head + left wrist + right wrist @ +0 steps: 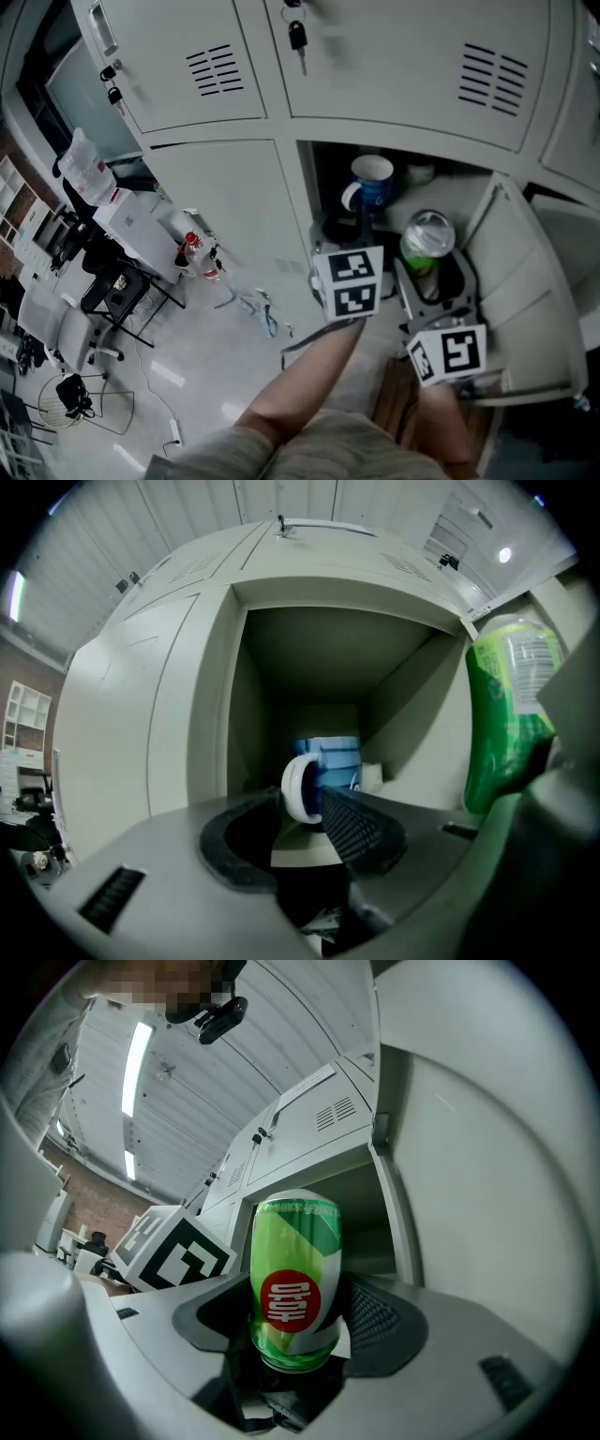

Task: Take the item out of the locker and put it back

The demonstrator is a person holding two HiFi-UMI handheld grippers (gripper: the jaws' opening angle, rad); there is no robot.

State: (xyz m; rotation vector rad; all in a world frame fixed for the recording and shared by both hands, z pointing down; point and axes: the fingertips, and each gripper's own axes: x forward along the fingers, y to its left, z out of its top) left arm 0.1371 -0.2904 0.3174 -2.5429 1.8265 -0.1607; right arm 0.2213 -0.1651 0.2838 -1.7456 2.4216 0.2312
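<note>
A blue mug [372, 182] with a white handle stands inside the open locker compartment [323, 178]. My left gripper [361, 223] points level into the opening. In the left gripper view its jaws stand open with nothing between them, and the mug [328, 766] sits just beyond the tips of this gripper [298, 808]. My right gripper [428, 274] stays just outside the opening, shut on an upright green can [427, 240]. The right gripper view has the can [292, 1283] pressed between both pads of the gripper [292, 1326]. That can [506, 714] also fills the right of the left gripper view.
The locker's door [530, 281] hangs open to the right. Keys [297, 39] dangle from the shut door above. A small pale object [419, 172] lies behind the mug. A cluttered table [150, 225] and chairs [89, 328] stand on the floor at left.
</note>
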